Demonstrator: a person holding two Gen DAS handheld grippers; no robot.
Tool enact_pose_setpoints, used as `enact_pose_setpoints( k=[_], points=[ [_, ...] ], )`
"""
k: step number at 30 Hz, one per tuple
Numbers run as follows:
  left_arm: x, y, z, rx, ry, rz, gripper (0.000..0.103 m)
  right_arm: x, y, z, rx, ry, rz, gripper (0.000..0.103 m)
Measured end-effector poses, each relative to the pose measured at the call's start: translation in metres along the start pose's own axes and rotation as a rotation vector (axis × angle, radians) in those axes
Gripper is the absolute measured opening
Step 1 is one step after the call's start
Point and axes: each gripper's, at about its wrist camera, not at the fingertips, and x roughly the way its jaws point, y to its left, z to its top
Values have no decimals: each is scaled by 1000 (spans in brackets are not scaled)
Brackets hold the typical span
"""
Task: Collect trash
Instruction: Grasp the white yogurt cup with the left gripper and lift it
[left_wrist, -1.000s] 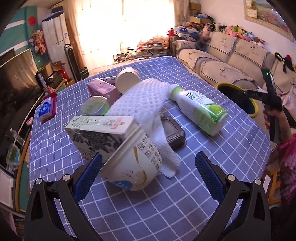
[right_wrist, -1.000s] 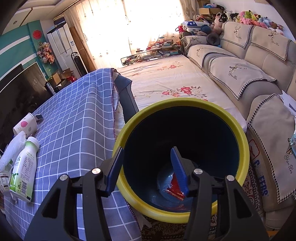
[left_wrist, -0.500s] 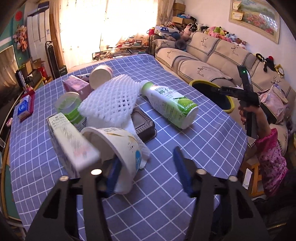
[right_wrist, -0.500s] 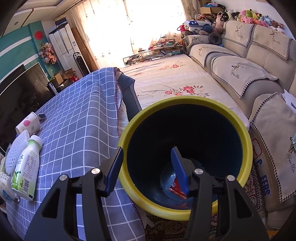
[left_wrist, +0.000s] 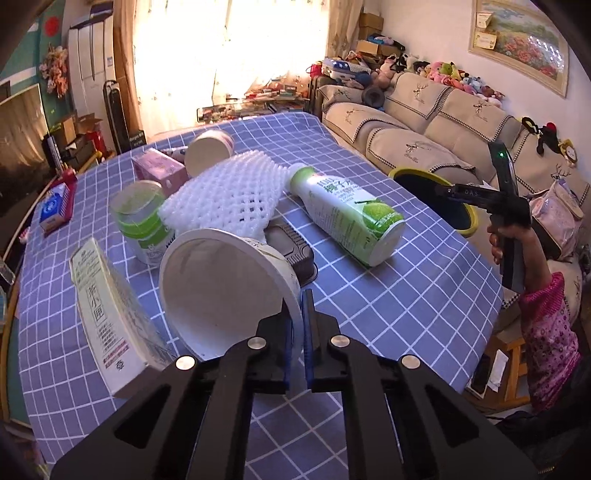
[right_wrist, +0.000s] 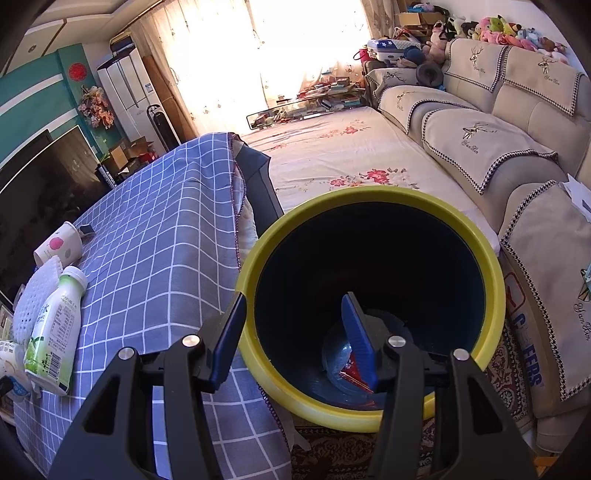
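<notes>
Trash spread over checked blue tablecloth (left_wrist: 406, 295). White paper bowl (left_wrist: 221, 288) tipped on its side near front edge, mouth toward camera, rim pinched between pressed-together blue pads of left gripper (left_wrist: 296, 332). Carton (left_wrist: 110, 325) leaning just left of bowl, touching it. Green-and-white bottle (left_wrist: 343, 214) lying on its side to the right, apart from bowl. White foam net (left_wrist: 229, 199) draped behind bowl, partly over dark tray (left_wrist: 291, 247). Further back: green-banded cup (left_wrist: 142, 221), pink box (left_wrist: 159, 173), paper cup (left_wrist: 208, 149) on its side.

Yellow-rimmed bin (right_wrist: 373, 302) standing on floor against table's right edge; red wrapper (right_wrist: 351, 373) and clear plastic at bottom. Right gripper (right_wrist: 295, 332) held at bin's near rim, jaws partly spread: one pad outside the rim, other inside the mouth. Contact with rim not determinable. Sleeved hand (left_wrist: 517, 240) holding right gripper's handle.
</notes>
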Motion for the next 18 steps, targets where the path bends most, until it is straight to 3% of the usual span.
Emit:
enact_pose_setpoints(
  k=[10,18],
  points=[
    [-39,-34,14,40,-138,4,6,-33,-5,-3,7,-63,-6,55],
    [-25,-77,54,55,-171,-112,6,-60,-26,-9,40,-123,-23,58]
  ],
)
